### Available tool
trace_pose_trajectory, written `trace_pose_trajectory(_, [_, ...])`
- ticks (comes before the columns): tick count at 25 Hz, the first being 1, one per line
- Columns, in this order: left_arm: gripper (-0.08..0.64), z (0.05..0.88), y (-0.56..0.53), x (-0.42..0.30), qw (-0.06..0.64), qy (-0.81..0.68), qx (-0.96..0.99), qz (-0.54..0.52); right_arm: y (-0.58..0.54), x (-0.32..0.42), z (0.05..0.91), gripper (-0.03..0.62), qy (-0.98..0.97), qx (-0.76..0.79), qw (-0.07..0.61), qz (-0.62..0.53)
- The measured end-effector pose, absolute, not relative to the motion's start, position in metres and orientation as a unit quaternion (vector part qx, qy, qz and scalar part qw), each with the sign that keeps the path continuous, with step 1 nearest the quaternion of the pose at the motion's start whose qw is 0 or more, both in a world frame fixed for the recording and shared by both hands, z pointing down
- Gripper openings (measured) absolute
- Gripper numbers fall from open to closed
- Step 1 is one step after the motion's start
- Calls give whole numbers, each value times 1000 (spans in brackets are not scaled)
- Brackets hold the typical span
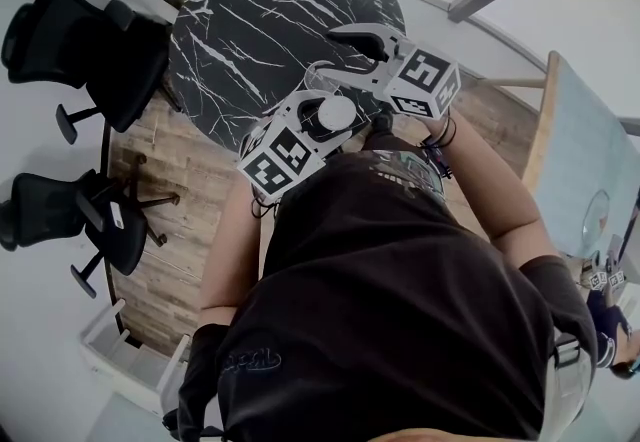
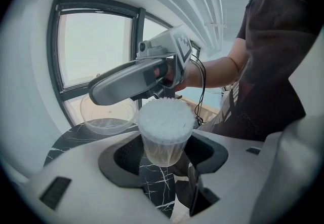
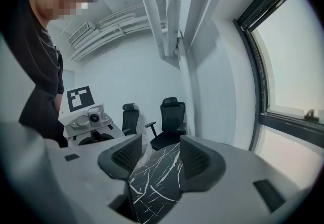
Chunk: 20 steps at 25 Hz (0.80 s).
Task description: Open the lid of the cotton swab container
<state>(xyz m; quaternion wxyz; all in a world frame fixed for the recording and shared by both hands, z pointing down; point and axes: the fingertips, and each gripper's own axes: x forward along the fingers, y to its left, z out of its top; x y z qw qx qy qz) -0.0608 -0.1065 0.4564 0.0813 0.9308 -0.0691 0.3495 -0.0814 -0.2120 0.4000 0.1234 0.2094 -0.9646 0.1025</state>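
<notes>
Left tongs point(image 2: 164, 153) pinch the cotton swab container point(image 2: 163, 124) low on its clear wall, at the near edge of the marble table point(image 2: 66, 142). White swab tips show at its top. Right tongs point(image 3: 157, 159) spread, empty, just beyond it. Clear round piece point(image 2: 108, 115), probably the lid, lies far left on the table. Judged: light, thin, slippery plastic; hold mid-wall, gently.

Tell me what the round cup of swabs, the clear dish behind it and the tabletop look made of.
Round clear swab cup: thin transparent plastic, glossy; its contents show through the wall.
Clear shallow round dish, probably its lid: same see-through plastic, by the look.
Black round tabletop: polished marble or a marble-look laminate; white veins, slight sheen.
</notes>
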Motion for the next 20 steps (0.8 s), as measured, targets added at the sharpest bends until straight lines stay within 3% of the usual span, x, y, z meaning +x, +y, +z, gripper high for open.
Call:
trace_pose_trajectory(10, [260, 459, -124, -66, 103, -106, 927, 344, -210, -74, 387, 244, -965, 218, 108, 99])
trace_pose_trajectory(20, [261, 462, -149, -77, 119, -180, 921, 326, -212, -58, 407, 170, -947, 277, 97, 126])
